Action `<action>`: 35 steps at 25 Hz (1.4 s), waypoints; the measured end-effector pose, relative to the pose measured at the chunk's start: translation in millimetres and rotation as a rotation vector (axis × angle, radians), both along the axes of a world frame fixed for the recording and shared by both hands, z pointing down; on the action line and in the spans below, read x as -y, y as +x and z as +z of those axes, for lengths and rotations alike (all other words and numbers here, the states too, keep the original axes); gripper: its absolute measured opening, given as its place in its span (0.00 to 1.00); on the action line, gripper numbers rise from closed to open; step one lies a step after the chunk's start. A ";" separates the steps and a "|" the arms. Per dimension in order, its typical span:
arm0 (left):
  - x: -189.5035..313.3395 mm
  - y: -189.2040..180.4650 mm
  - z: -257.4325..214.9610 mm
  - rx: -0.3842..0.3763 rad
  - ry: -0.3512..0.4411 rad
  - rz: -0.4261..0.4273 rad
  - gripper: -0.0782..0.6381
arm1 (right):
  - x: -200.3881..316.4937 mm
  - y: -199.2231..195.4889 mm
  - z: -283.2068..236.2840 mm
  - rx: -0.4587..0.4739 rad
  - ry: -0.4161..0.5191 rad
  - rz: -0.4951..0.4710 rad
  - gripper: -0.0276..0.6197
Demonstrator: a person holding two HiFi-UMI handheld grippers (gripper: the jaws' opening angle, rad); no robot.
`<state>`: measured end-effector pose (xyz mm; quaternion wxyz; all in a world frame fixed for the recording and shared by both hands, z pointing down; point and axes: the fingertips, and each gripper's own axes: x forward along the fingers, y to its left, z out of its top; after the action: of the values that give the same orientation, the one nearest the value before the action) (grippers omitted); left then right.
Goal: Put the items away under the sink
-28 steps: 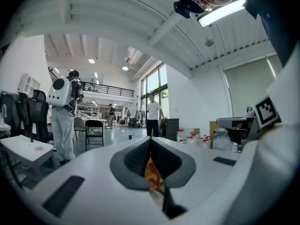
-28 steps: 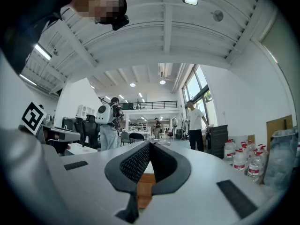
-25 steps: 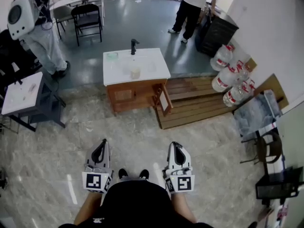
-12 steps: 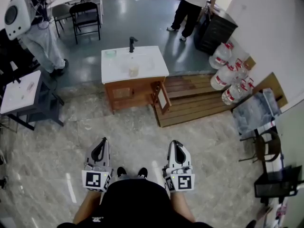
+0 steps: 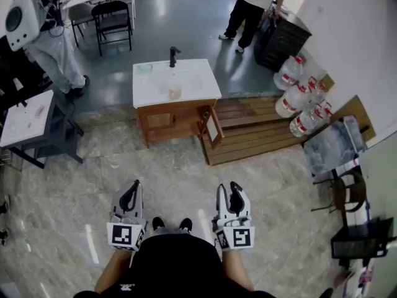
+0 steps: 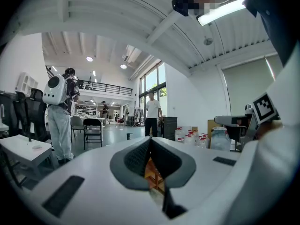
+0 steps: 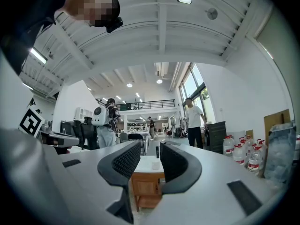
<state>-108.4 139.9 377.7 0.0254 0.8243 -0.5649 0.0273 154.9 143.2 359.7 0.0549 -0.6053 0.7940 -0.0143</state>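
Bottom edge, person (image 5: 177,259): a dark top fills the lower middle of the head view, with two shoes (image 5: 185,226) just above it and a forearm running out to each gripper.
Left gripper (image 5: 133,186): lower left of centre, held level and pointing up the frame. Its pads meet at the tips and nothing is between them.
Right gripper (image 5: 227,187): lower right of centre, beside the left one. Its jaws have just been opening and stand slightly apart, with nothing held. In its own view the far cabinet shows through the gap.
Floor (image 5: 180,166): pale marbled tiles lie between the grippers and the cabinet.
Sink cabinet (image 5: 167,121): upper middle, well apart from both grippers. It has a wooden body under a white top (image 5: 205,89).
Cabinet door (image 5: 214,129): swung open at the cabinet's right front corner.
Cup (image 5: 176,92): pale and upright on the white top, towards its front.
Green dish (image 5: 146,71): small, at the top's back left corner.
Faucet (image 5: 174,58): dark, at the rear edge of the top.
Wooden pallet (image 5: 254,129): flat on the floor, just right of the cabinet.
Side table (image 5: 28,120): white, at the left edge.
Water jugs (image 5: 296,101): clustered at the right, by the wall.
Folding chair (image 5: 113,20): dark, upper left.
Bystanders: one with a white backpack (image 5: 22,17) is at the upper left. Another in dark trousers (image 5: 247,14) is at the top, right of centre.
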 end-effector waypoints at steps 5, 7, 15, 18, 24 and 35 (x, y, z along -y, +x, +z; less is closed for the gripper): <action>1.5 -0.1 -2.9 0.010 0.017 0.008 0.12 | 0.2 -5.1 2.2 0.014 -0.009 -0.018 0.36; 0.4 0.2 -1.1 0.009 0.008 0.012 0.12 | 0.0 -5.4 1.0 0.031 -0.006 -0.023 0.41; 3.7 -3.9 -4.1 -0.024 -0.008 0.016 0.12 | 1.4 -7.3 1.4 0.038 -0.003 -0.008 0.62; 3.0 -9.9 -0.9 -0.017 -0.006 0.020 0.12 | 2.4 -12.3 3.9 0.038 -0.016 -0.013 0.67; 2.6 -22.4 -5.4 -0.008 -0.016 0.027 0.12 | 1.7 -17.7 -3.1 0.049 -0.007 0.001 0.68; 9.3 -53.0 -7.2 -0.013 -0.002 0.079 0.12 | -0.3 -53.9 -4.2 0.029 -0.017 0.021 0.68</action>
<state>-161.3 130.7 370.5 0.0286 0.8460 -0.5318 0.0234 101.0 143.5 355.4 0.0615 -0.6138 0.7865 -0.0292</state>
